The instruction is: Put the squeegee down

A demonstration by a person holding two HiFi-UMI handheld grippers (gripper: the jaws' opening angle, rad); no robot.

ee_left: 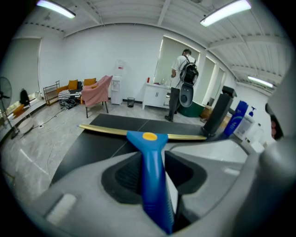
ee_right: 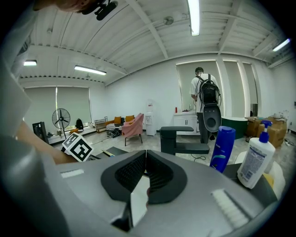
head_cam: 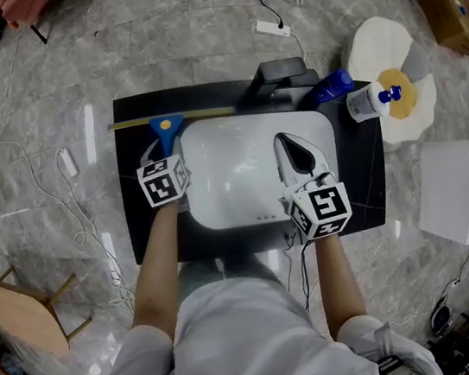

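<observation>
The squeegee (head_cam: 166, 130) has a blue handle and a long yellow blade that lies across the far left of the black table (head_cam: 149, 230). In the left gripper view the blue handle (ee_left: 150, 159) runs between the jaws of my left gripper (ee_left: 155, 173). The jaws stand open around it, with a gap showing on its right side. In the head view my left gripper (head_cam: 168, 154) points at the handle from the near side. My right gripper (head_cam: 287, 144) hovers over a white rounded panel (head_cam: 232, 169). Its jaws (ee_right: 144, 159) are shut with nothing in them.
A blue bottle (head_cam: 330, 87) and a white pump bottle (head_cam: 370, 101) stand at the table's far right beside a black stand (head_cam: 280, 72). A white box (head_cam: 466, 187) sits on the floor to the right, a wooden stool (head_cam: 26, 314) to the left. A person with a backpack (ee_left: 182, 81) stands far off.
</observation>
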